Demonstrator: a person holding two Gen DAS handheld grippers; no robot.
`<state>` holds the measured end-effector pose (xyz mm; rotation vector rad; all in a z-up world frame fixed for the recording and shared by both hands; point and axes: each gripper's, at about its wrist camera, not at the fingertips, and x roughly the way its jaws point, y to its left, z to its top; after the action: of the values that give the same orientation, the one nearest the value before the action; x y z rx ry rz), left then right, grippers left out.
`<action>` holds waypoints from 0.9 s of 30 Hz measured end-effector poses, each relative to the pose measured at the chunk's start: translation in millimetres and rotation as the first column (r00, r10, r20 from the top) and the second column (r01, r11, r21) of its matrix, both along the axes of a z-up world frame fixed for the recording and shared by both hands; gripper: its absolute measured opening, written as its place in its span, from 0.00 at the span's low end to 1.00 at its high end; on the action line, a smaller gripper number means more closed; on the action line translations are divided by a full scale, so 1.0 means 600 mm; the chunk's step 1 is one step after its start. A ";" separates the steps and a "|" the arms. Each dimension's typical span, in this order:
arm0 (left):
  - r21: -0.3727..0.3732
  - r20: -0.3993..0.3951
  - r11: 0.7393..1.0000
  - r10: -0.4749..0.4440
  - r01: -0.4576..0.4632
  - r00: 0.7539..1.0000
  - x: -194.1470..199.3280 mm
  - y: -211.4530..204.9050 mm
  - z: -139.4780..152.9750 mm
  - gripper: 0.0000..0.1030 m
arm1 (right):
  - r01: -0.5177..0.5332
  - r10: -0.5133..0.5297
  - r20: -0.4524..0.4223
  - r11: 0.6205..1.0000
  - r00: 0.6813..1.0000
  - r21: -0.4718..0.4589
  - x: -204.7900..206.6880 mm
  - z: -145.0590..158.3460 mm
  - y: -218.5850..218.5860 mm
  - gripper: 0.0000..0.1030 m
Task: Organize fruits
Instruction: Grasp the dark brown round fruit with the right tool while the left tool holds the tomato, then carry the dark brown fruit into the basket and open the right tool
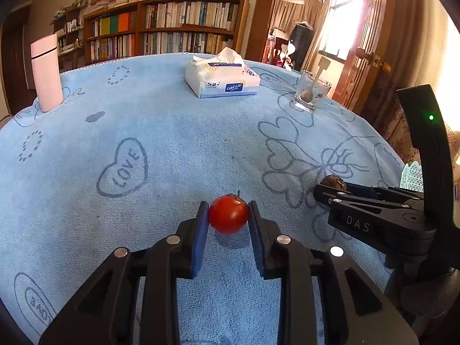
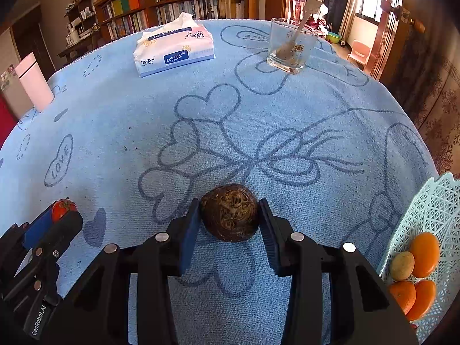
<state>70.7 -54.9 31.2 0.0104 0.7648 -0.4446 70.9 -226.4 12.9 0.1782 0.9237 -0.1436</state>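
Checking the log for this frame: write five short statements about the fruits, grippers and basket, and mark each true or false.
1. The left gripper has its pads on either side of the red tomato. True.
2. The right gripper holds an orange. False: it is closed on a dark brown rough-skinned fruit.
3. The pale lattice basket already holds orange fruits. True.
4. The drinking glass is lying on its side. False: it stands upright with a spoon in it.
5. The tissue pack sits in the basket. False: it lies on the blue cloth.
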 end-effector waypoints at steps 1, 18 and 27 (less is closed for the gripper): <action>0.000 0.000 1.000 0.000 0.000 1.000 0.000 0.000 0.000 0.27 | 0.000 0.000 0.004 1.000 1.000 0.004 -0.004 0.003 0.001 0.40; 0.015 0.008 1.000 -0.017 0.017 1.000 -0.008 -0.007 -0.002 0.27 | 0.077 -0.088 0.140 0.994 0.986 0.076 -0.140 0.088 -0.050 0.41; 0.027 0.011 0.999 -0.022 0.022 1.000 -0.010 -0.012 -0.005 0.27 | 0.275 -0.291 0.167 0.955 0.942 0.111 -0.261 0.101 -0.162 0.41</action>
<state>64.6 -61.8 28.4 0.0460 0.7599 -0.4549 -85.7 -323.5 73.8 0.3986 0.7186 -0.3491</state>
